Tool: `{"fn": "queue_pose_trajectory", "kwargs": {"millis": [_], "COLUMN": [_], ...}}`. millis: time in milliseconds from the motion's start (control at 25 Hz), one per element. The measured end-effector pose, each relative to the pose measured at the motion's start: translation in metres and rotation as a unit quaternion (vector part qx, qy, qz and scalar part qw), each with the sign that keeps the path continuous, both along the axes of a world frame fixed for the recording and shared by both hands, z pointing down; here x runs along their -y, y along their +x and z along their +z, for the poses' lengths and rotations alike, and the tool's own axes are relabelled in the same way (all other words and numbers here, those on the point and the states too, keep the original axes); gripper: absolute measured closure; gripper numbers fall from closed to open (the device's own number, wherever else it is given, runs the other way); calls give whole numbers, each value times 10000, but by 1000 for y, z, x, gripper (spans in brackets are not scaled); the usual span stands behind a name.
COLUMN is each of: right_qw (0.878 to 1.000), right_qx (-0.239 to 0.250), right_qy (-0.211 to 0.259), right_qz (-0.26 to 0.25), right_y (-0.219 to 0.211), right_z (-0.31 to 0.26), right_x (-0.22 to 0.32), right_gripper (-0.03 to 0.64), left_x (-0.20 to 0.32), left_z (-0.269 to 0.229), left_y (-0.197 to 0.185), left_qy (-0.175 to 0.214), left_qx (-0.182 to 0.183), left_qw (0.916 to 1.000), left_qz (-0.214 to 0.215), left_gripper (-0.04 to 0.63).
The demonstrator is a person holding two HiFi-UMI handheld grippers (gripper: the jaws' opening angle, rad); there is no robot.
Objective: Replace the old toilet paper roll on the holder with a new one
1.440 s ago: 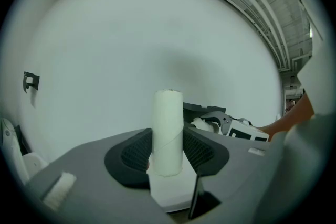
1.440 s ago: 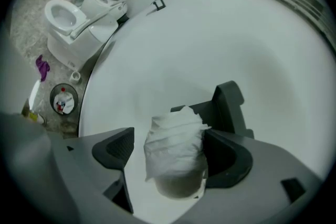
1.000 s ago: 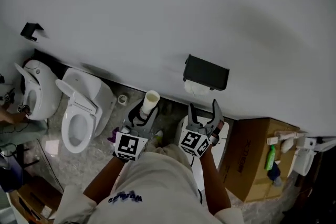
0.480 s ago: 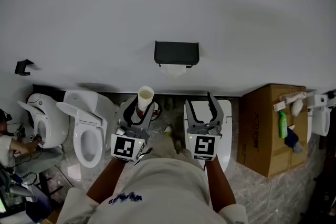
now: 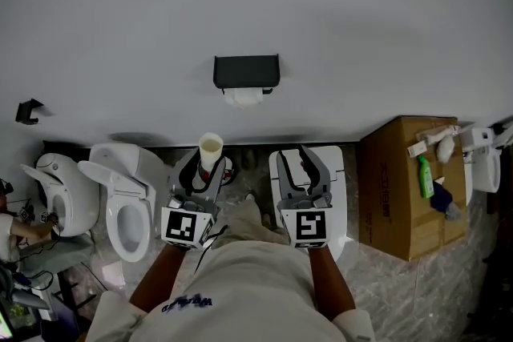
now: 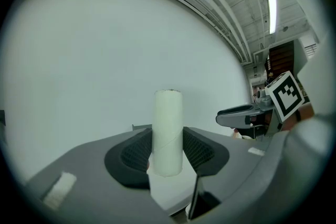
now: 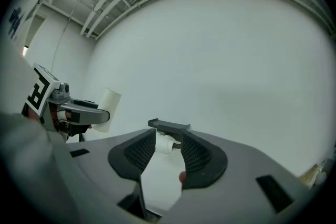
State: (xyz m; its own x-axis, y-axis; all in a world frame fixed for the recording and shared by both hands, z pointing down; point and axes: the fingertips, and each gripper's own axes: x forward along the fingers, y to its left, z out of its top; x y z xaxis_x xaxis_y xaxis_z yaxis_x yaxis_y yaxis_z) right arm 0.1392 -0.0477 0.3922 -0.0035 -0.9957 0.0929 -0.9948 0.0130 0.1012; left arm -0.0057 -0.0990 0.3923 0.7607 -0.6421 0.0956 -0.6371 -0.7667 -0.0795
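The left gripper (image 5: 205, 171) clamps the white tube (image 6: 168, 128) mid-length; judged light and crushable, it needs gentle pressure. The right gripper (image 7: 168, 144), jaws just narrowing, stands half-closed and empty.

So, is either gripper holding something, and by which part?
The left gripper holds a white tube upright by its lower half. The right gripper holds nothing; its jaws have just been closing with nothing between them.
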Motion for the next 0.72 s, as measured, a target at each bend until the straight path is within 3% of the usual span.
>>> {"fn": "queue_pose_trajectory", "kwargs": {"millis": [400,720], "right_qw": [9987,9978], "right_qx": [474,612], "right_qy": [188,229], "right_qz": [-38,-117], "right_y": [20,27], "right_z": [-14,-11], "right_x": [-9,-8], "right_gripper": [578,611], "left_x": [-6,-8], "left_z": [-17,-13], "left_y": [18,23], "left_qy": [193,223], "left_qx": [-115,-35], "left_qw": [9997,9997], "left_qz": [-63,-91], "left_gripper": [411,411]}}
